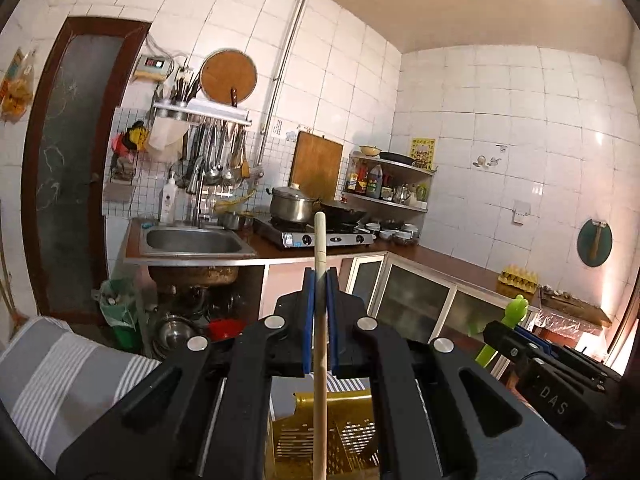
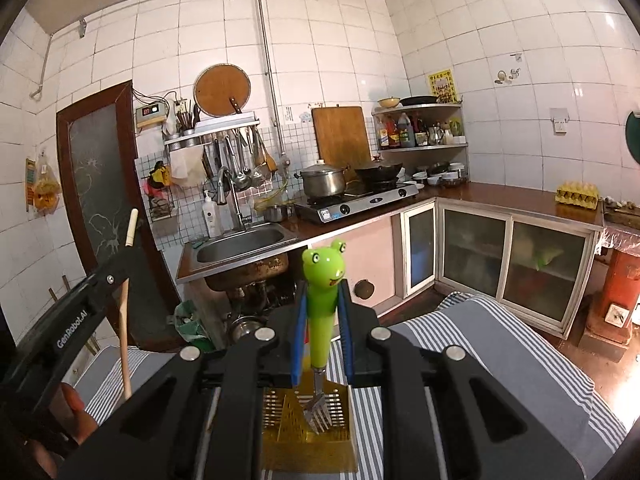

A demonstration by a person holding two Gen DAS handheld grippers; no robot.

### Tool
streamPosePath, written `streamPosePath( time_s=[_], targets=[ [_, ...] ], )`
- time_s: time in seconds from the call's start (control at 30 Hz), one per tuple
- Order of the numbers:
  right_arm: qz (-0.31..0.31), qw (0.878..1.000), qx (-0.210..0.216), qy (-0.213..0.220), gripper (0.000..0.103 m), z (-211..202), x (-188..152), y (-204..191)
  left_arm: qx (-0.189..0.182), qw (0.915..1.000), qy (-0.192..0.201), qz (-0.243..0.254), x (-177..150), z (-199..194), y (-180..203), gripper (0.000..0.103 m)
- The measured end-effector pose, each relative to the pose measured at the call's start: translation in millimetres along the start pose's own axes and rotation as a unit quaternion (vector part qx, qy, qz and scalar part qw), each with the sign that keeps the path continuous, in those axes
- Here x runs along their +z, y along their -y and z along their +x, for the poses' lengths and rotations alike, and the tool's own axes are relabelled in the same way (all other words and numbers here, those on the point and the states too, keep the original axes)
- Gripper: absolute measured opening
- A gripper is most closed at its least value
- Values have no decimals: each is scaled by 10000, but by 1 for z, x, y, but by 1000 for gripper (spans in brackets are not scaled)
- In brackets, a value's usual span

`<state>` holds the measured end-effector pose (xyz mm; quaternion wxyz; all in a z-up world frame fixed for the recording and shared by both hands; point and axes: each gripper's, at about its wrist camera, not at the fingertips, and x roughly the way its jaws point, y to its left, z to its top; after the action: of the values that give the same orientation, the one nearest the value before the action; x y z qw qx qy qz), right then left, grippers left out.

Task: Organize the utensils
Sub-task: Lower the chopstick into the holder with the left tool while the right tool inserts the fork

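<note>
My left gripper [image 1: 320, 280] is shut on a long wooden stick [image 1: 319, 344], held upright, its lower end going down over the yellow perforated utensil basket [image 1: 352, 436]. My right gripper [image 2: 322, 300] is shut on a fork with a green frog handle [image 2: 322, 280]; the fork's tines [image 2: 318, 416] point down into the same yellow basket [image 2: 280, 440]. The right gripper [image 1: 516, 344] with the frog handle [image 1: 516, 308] shows at the right of the left wrist view. The left gripper [image 2: 120, 268] with the stick [image 2: 125, 320] shows at the left of the right wrist view.
The basket stands on a grey and white striped cloth [image 2: 500, 344]. Beyond are a kitchen counter [image 2: 500, 196] with a sink [image 2: 244, 246], a gas stove [image 2: 360, 200] with pot and wok, a rack of hanging utensils [image 2: 240, 156] and low cabinets [image 2: 512, 264].
</note>
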<state>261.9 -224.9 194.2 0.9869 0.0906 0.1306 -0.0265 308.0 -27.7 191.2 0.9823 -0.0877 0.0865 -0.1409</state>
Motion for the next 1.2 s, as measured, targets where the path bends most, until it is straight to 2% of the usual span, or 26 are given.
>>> streamPosePath(
  time_s=[0.17,0.3,0.57,0.7,1.2],
  targets=[
    [-62,10000,32,-30,15,16,-6,0,62,9998,-114,-176,-5,23,-14,4],
    [-141,9999,38,-44,15,23,-10,-4,-39,9993,-144,-349,-3,33,-19,4],
    [-125,9995,-122,-269,15,42,-16,-6,-56,9997,215,51,2,47,6,4],
    [-157,9986,-203,-456,15,54,-21,-9,38,9994,24,347,-6,74,16,4],
    [-62,9958,-303,-865,15,83,-44,4,443,9975,-300,458,-43,119,3,4]
  ],
)
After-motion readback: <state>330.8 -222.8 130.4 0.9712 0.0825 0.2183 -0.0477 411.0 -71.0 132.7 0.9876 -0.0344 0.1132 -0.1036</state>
